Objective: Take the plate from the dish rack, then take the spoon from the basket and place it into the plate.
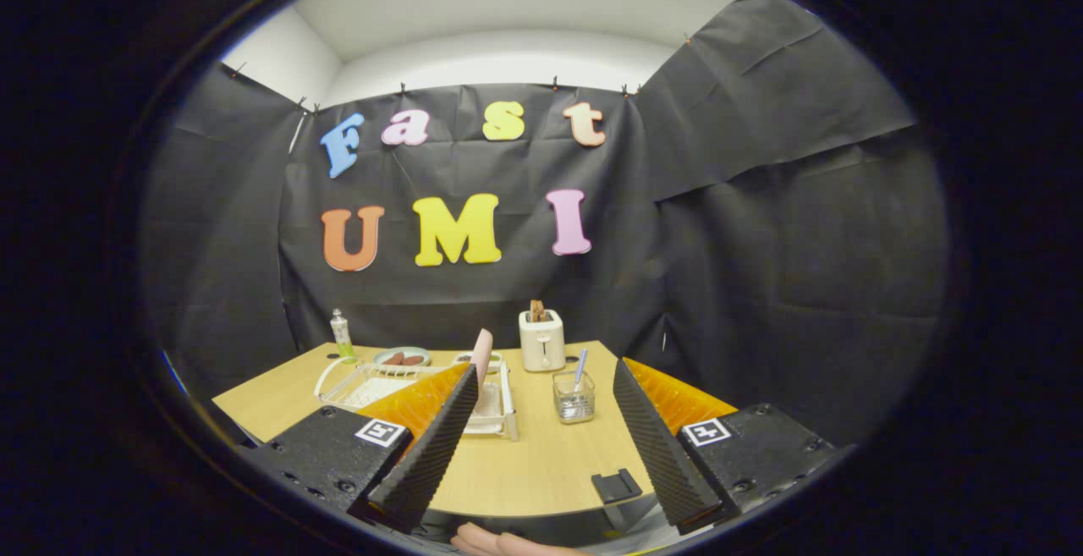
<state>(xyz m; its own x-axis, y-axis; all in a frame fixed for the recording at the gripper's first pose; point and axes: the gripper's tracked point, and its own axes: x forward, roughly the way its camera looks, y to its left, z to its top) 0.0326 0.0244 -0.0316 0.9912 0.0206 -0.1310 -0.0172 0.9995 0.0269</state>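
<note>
A pink plate [482, 356] stands on edge in the white dish rack [364, 382], just beyond my left finger. To its right stands a small clear basket [574, 397] with a spoon [580, 367] upright in it, its handle sticking out of the top. My gripper [541, 387] is held high above the near part of the wooden table [533, 463], well short of the rack and the basket. Its fingers are wide apart with nothing between them.
A white toaster [541, 340] with toast in it stands at the back of the table. A green bottle [342, 336] and a dish with food [402, 358] sit behind the rack. A small black clamp [616, 486] grips the near table edge. A person's fingers [499, 542] show below.
</note>
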